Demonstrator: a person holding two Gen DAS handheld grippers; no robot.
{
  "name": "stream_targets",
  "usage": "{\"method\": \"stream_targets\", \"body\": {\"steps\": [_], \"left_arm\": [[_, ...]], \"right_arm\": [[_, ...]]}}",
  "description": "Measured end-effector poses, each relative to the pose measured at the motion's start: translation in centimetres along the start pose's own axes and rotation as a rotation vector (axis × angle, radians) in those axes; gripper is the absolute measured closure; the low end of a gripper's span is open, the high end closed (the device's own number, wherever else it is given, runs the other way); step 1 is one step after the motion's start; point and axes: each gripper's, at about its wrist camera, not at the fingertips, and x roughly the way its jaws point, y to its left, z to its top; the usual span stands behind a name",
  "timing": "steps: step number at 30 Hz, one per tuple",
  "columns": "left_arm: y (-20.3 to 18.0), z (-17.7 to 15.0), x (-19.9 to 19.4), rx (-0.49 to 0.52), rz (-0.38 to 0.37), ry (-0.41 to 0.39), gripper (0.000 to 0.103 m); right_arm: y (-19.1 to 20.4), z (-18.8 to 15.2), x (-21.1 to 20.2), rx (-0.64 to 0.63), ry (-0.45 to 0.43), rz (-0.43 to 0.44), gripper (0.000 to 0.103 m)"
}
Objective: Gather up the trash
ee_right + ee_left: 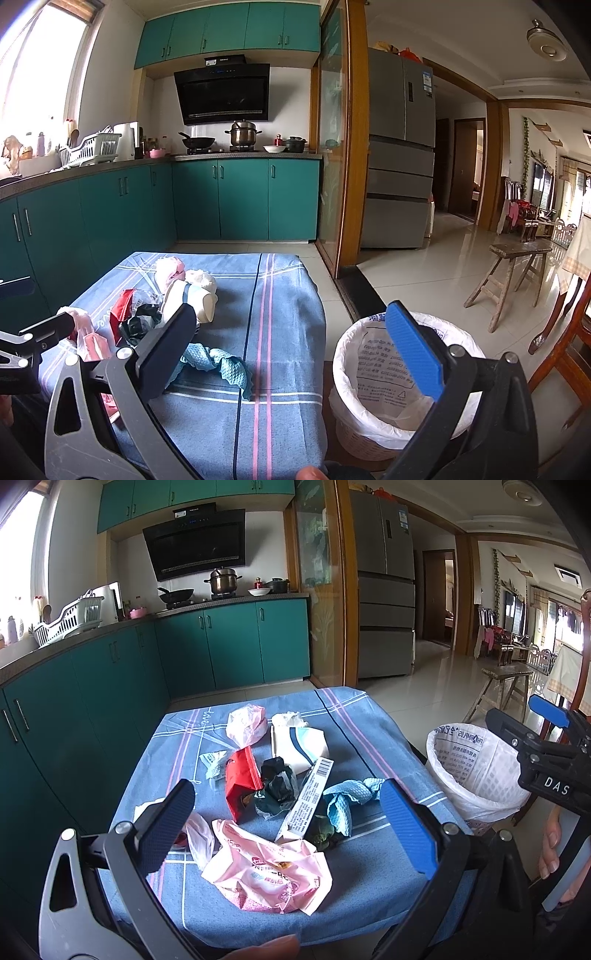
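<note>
Trash lies on a small table with a blue striped cloth (369, 878): a pink wrapper (269, 878), a red packet (240, 779), a black crumpled bag (277, 779), a long white box (306, 801), a blue rag (347, 797) and a white carton (299, 746). A bin with a white liner (476, 771) stands to the table's right. My left gripper (288, 830) is open and empty above the pink wrapper. My right gripper (295, 350) is open and empty, hovering between the table edge and the bin (391, 391). The blue rag (214, 362) lies by its left finger.
Teal kitchen cabinets (110, 686) run along the left and back. A fridge (384, 590) and a glass door frame (332, 590) stand behind the table. A wooden stool (517, 273) and a chair (569, 332) stand at the right on the tiled floor.
</note>
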Motion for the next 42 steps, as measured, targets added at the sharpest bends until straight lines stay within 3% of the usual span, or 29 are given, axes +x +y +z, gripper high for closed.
{"method": "stream_targets", "body": {"steps": [22, 34, 42], "left_arm": [[0.8, -0.8, 1.2, -0.022, 0.027, 0.042, 0.003], [1.6, -1.7, 2.0, -0.017, 0.035, 0.067, 0.003], [6.4, -2.9, 2.9, -0.083, 0.188, 0.083, 0.003]], "right_arm": [[1.2, -0.6, 0.3, -0.056, 0.003, 0.007, 0.003], [1.2, -1.1, 1.7, -0.057, 0.071, 0.038, 0.003], [3.8, -3.1, 4.4, -0.144, 0.190, 0.119, 0.003]]}}
